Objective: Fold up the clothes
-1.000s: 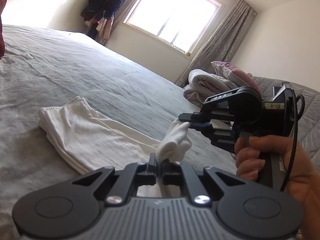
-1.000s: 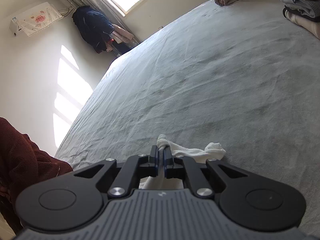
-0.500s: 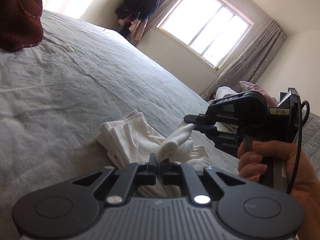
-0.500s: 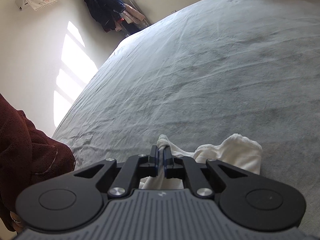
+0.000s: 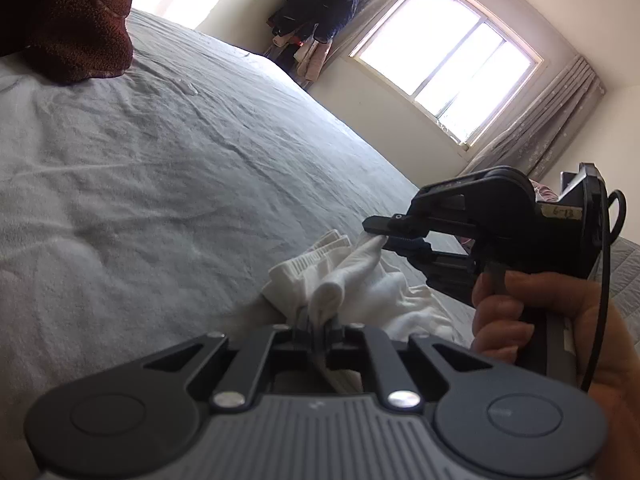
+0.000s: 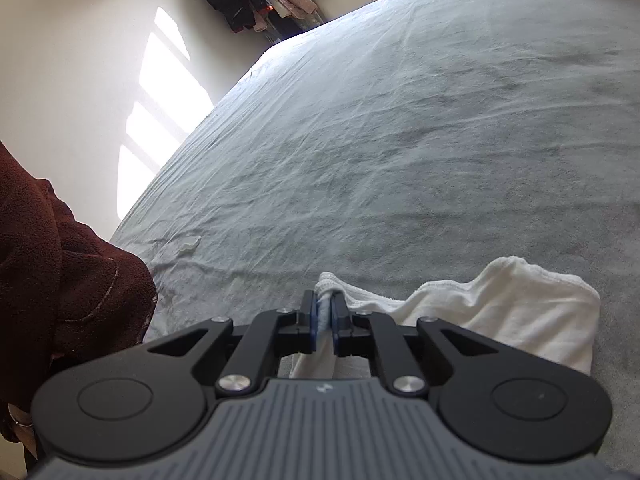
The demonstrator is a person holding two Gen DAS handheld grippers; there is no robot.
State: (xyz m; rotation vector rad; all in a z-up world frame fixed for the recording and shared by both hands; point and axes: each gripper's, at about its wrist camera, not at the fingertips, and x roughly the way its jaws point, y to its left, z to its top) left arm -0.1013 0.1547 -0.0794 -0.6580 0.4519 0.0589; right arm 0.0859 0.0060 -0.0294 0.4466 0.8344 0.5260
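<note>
A: Delta vs a second ago: both grippers carried the white garment across the bed; the laid-out half that showed flat is now bunched under the carried edge. Both sets of jaws have just been opening a little, cloth between them.

B: Grip state?

A: Left gripper narrow, a white fold pinched between the pads. Right gripper narrow too, a gap showing, hem in it; pads look to touch it.

B: Garment position?

A: Left wrist view: heaped at 6 o'clock just past the jaws, lying on the grey bedsheet. Right hand at 3. Dark clothes rack at 12, window at 1.

B: Progress?

A: One fold brought over, I'd judge. Release, smoothing and any further fold remain.
</note>
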